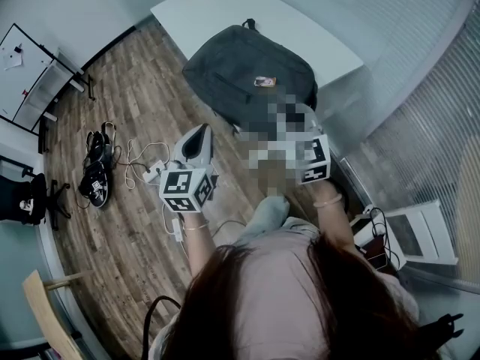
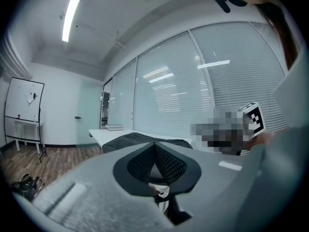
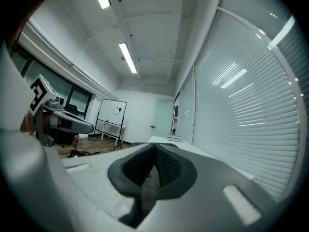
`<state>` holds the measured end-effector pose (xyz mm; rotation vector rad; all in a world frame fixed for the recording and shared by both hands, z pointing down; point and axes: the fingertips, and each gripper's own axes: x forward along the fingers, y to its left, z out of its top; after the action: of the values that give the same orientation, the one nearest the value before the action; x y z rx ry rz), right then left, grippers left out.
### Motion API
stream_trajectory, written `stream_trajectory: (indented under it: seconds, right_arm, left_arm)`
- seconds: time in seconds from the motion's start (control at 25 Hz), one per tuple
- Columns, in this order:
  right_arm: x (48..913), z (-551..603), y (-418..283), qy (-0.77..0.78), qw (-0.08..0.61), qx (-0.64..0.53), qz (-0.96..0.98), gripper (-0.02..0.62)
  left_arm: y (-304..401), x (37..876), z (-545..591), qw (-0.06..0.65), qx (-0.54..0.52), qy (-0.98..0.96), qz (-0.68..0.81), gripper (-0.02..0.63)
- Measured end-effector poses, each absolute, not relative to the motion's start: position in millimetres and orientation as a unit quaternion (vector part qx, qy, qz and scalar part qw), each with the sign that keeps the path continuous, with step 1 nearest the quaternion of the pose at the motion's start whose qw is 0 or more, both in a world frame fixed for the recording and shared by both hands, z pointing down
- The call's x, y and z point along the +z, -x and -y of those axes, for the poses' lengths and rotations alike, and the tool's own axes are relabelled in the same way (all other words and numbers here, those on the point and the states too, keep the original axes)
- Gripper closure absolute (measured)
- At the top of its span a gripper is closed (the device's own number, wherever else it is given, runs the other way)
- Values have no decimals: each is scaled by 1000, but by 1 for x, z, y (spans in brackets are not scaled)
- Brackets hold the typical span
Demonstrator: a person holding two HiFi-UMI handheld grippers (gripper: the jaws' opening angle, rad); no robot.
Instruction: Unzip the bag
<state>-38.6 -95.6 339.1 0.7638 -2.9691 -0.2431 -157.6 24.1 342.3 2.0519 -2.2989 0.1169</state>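
Observation:
A dark grey backpack [image 1: 247, 70] lies flat on a white table [image 1: 202, 6], with a small orange tag on its top face. Both grippers are held level in front of the person, short of the bag and apart from it. My left gripper [image 1: 201, 132] is shut, and in the left gripper view its pads [image 2: 154, 146] meet with nothing between them. Of my right gripper, the head view shows the marker cube [image 1: 316, 160]; a mosaic patch covers the jaws. In the right gripper view the right gripper [image 3: 154, 146] is shut and empty.
Window blinds run along the right [image 1: 420, 88]. On the wood floor to the left lie a power strip with cables [image 1: 150, 172] and a dark heap [image 1: 96, 175]. A whiteboard on a stand [image 1: 26, 66] is at the far left, a white box [image 1: 420, 231] at the right.

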Motion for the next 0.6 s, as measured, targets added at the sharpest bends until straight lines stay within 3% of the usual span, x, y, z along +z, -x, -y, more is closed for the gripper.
stream_trajectory:
  seconds: [0.6]
  right_arm:
    - [339,88,28,-263,36,-94,960,592]
  left_arm:
    - [147,343,-24,26,41,-666,744,597]
